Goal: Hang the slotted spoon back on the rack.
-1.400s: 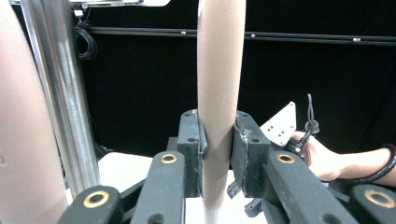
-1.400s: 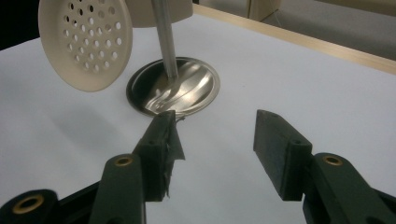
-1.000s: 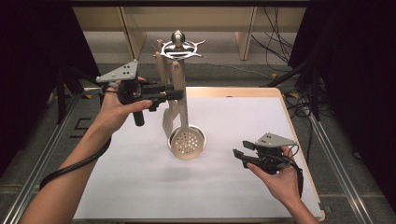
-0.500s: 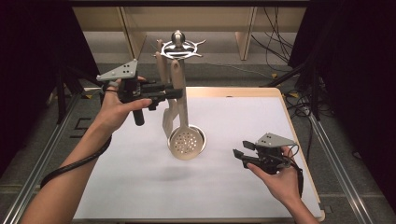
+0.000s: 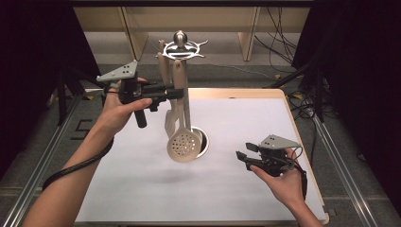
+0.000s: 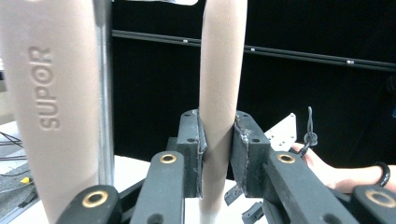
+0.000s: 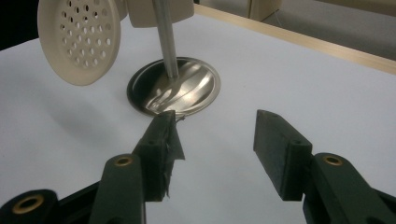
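Gripping the handle of the slotted skimmer (image 5: 183, 144), our left gripper (image 5: 176, 93) had its pads closed on the cream shaft about midway up, as the left gripper view confirmed with both jaws pressed flat against it. The skimmer hung from the utensil rack (image 5: 179, 48), whose round steel base (image 7: 180, 91) sat toward the far middle of the bench (image 5: 236, 198), with its perforated head just above the white surface in front of that base. Our right gripper (image 5: 242, 157) rested low near the right edge of the bench, jaws apart and holding nothing. We judged the main risk to be the hook at the top: pulling the skimmer sideways instead of lifting it clear could drag the rack over or tip it, since the stand looked light and top-heavy. A second spatula (image 6: 53, 107) hung just beside the gripped handle, so swinging outward could knock it off its hook. The smooth rounded handle might also rotate or slide in the pads if the head swung. Embossed lettering on the neighbouring spatula read "SUPOR"; we found no other legible writing.
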`<state>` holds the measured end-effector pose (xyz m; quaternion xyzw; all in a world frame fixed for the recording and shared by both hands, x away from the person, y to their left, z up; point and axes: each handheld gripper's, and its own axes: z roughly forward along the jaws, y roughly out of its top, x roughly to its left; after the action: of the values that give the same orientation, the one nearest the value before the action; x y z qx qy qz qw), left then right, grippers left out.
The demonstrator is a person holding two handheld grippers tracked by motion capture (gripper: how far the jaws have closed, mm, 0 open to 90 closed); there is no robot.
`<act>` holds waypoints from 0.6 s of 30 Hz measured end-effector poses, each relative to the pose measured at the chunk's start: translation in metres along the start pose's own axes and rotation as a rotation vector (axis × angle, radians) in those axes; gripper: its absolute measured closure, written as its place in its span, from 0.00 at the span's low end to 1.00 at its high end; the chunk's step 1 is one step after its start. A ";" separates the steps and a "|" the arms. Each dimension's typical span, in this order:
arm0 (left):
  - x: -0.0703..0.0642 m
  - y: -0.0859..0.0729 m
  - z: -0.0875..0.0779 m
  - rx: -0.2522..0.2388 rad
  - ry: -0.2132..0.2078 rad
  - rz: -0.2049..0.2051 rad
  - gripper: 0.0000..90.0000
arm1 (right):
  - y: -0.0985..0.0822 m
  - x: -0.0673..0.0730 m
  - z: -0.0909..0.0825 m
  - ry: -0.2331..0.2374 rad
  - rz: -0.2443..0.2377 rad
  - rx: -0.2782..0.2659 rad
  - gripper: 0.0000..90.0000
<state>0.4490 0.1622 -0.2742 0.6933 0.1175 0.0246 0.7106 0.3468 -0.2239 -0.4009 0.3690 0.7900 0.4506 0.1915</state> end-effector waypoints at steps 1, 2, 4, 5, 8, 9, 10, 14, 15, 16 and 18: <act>0.001 0.000 0.000 -0.002 0.002 -0.002 0.82 | 0.000 0.000 0.000 0.000 0.000 0.000 0.55; 0.001 -0.001 0.000 -0.006 0.000 -0.005 0.82 | 0.000 0.000 0.000 0.001 0.000 0.000 0.55; 0.001 -0.001 0.000 -0.008 0.008 -0.010 0.82 | 0.000 -0.001 0.001 -0.003 -0.014 0.000 0.55; 0.001 -0.001 0.000 -0.007 0.011 -0.010 0.81 | 0.000 0.000 0.001 -0.003 -0.012 0.000 0.55; 0.002 -0.001 0.000 -0.010 0.019 -0.011 0.81 | 0.000 0.000 0.000 0.001 -0.001 0.004 0.55; 0.002 -0.001 0.000 -0.009 0.020 -0.009 0.81 | 0.000 0.000 0.000 0.001 -0.001 0.003 0.55; 0.002 -0.001 0.000 -0.010 0.022 -0.009 0.81 | 0.000 0.000 0.001 -0.002 -0.007 0.002 0.55; 0.002 -0.002 0.001 -0.015 0.026 -0.014 0.81 | -0.001 0.002 0.001 0.002 0.013 0.003 0.55; 0.002 -0.002 0.001 -0.019 0.029 -0.019 0.81 | -0.001 0.002 0.001 0.002 0.014 0.002 0.55; 0.002 -0.002 0.001 -0.020 0.029 -0.020 0.80 | -0.001 0.002 0.000 0.006 0.024 0.008 0.55; 0.002 -0.002 0.001 -0.022 0.033 -0.022 0.80 | 0.000 0.000 0.001 0.004 0.004 -0.008 0.55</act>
<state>0.4511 0.1615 -0.2768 0.6834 0.1366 0.0296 0.7165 0.3469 -0.2232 -0.4017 0.3689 0.7879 0.4547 0.1905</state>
